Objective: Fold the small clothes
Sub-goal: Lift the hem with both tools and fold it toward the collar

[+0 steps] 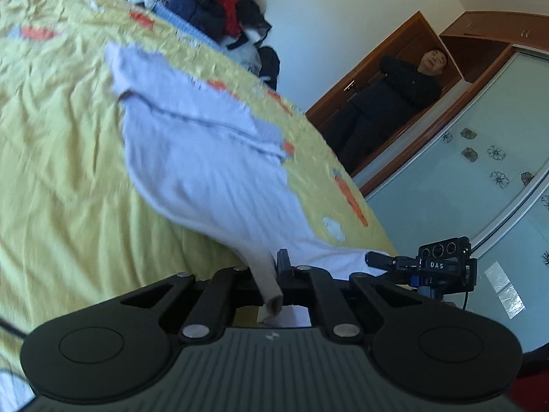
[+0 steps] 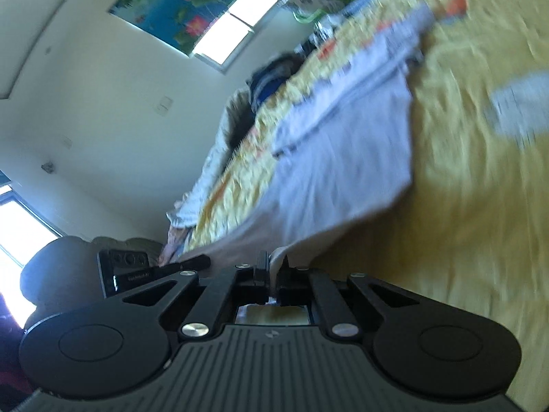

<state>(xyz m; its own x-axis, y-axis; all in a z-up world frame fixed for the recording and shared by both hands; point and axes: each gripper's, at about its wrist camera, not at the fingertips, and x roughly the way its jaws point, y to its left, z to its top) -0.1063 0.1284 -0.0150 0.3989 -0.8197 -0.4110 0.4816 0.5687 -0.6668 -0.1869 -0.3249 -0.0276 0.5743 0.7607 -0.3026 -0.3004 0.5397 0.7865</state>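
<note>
A small white garment point(image 1: 206, 158) lies stretched over the yellow bedspread point(image 1: 61, 144), its near hem lifted off the bed. My left gripper point(image 1: 272, 274) is shut on one near corner of the garment; a rolled bit of cloth sticks out behind the jaws. The right gripper point(image 1: 377, 260) shows at the lower right of the left wrist view, pinching the other corner. In the right wrist view my right gripper point(image 2: 272, 274) is shut on the white garment point(image 2: 346, 158), and the left gripper point(image 2: 195, 261) holds the hem at the left.
A heap of red, navy and dark clothes point(image 1: 219, 3) sits at the bed's far end. A person in black point(image 1: 387, 103) stands in a wooden doorway by frosted sliding doors point(image 1: 463, 185). Another white cloth point(image 2: 521, 106) lies on the bedspread point(image 2: 463, 206). A window point(image 2: 233, 27) sits in the far wall.
</note>
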